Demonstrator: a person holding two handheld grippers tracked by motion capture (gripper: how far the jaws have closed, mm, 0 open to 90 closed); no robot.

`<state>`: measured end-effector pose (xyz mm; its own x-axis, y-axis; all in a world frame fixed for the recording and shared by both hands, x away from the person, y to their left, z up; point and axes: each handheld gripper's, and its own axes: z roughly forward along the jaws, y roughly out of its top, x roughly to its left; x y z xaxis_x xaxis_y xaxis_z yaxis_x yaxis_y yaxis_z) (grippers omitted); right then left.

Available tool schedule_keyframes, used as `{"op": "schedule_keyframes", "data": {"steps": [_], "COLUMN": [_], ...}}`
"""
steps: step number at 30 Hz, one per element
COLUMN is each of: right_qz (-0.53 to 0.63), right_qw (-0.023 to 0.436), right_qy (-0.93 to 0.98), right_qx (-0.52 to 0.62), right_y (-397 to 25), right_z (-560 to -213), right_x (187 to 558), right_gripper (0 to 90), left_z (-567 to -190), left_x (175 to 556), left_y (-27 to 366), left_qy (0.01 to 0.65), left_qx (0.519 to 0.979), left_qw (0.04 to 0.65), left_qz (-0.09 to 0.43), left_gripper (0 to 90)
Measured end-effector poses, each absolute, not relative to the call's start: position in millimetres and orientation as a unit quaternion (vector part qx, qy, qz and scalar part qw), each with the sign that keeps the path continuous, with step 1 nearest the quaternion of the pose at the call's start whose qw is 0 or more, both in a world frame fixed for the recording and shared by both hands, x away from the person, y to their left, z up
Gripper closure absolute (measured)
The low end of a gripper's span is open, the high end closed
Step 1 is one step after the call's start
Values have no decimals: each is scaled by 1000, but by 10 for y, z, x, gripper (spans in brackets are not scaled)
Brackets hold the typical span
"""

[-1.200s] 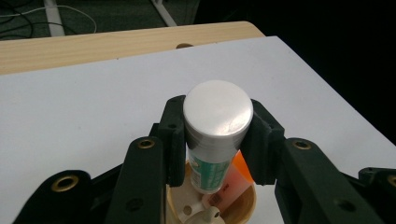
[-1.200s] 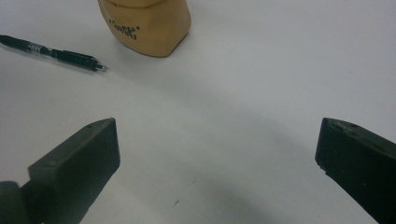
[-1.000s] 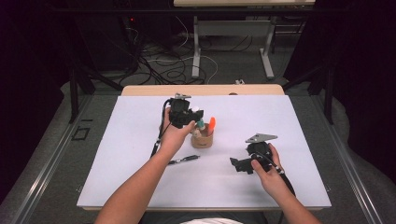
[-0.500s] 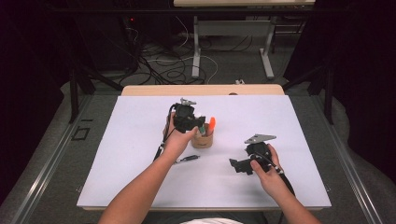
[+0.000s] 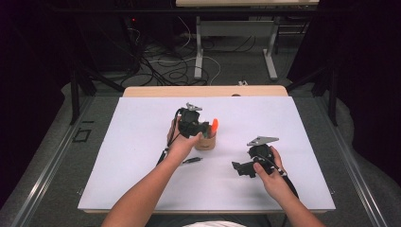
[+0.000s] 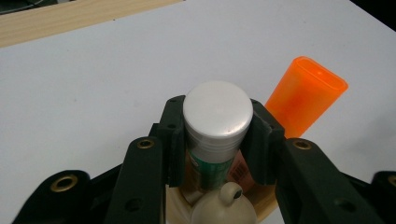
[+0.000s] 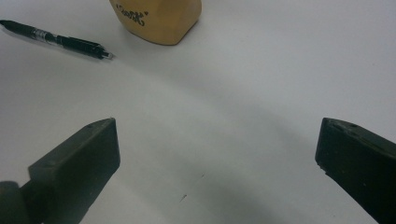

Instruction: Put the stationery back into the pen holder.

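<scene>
1. The left gripper (image 6: 218,140) is clamped on a marker (image 6: 217,116) with a white rounded cap and a green-printed barrel. Both jaws press against the barrel just under the cap.
2. The marker stands nearly upright, its lower end inside a tan wooden cup (image 5: 206,142). The cup sits on the white table (image 5: 118,156), near the middle of the surface.
3. An orange tube (image 6: 306,95) leans out of the same cup, just beside the marker and tilted away from it. In the high view its orange tip (image 5: 214,125) rises above the cup rim.
4. A cream-coloured rounded knob (image 6: 223,210) shows in the cup below the marker; what it belongs to cannot be told.
5. In the high view the left gripper (image 5: 198,127) is held directly over the cup, with the left hand (image 5: 182,142) wrapped around it from the near side.
6. The right gripper (image 7: 217,158) is released, its jaws set wide apart with bare table between them. In the high view the right gripper (image 5: 241,168) sits low over the table, well apart from the cup, held in the right hand (image 5: 269,175).
7. A black pen (image 5: 191,161) lies flat on the table near the cup, on the person's side of it. The right gripper view shows the pen (image 7: 56,39) beside the cup's base, not touching it.
</scene>
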<state>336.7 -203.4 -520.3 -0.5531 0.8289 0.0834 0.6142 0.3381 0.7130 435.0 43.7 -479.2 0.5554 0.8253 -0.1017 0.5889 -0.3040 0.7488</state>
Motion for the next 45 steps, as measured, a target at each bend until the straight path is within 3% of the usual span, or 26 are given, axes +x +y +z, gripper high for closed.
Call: {"op": "schedule_keyframes", "data": {"steps": [26, 45], "right_qz": [358, 357], "right_qw": [149, 149], "right_qy": [806, 807], "right_qx": [448, 447], "right_y": [-2029, -2015], "right_z": [-5204, -5209], "right_x": [3364, 3362], "right_gripper": [0, 0], "left_z": [-4681, -4514], "left_x": [4261, 4114], "left_y": [498, 648], "left_qy": [431, 398], "left_qx": [792, 798], "left_qw": [414, 437], "left_qz": [125, 120], "left_gripper": [494, 271]}}
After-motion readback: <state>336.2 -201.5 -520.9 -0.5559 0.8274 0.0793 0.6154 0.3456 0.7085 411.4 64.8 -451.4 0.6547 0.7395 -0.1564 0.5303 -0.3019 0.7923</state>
